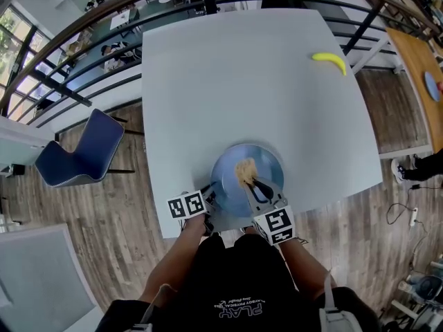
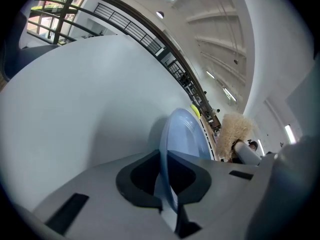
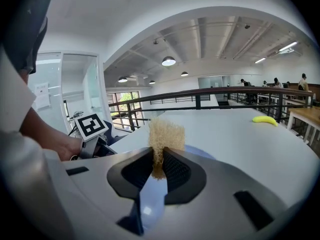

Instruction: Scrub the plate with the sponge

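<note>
Closest in, the left gripper (image 2: 165, 184) is seen pinched shut on the near rim of the blue plate (image 2: 182, 129), which is kept at the front edge of the pale grey table (image 1: 242, 81). Just beside it, the right gripper (image 3: 159, 166) is clamped on the tan fibrous sponge (image 3: 166, 134), held over the plate's middle; contact cannot be judged. Farther off, a yellow banana (image 1: 329, 60) is left near the table's far right corner. A blue chair (image 1: 79, 154) is set on the wooden floor (image 1: 118, 220) at left, and a dark railing (image 1: 83, 19) is seen beyond.
</note>
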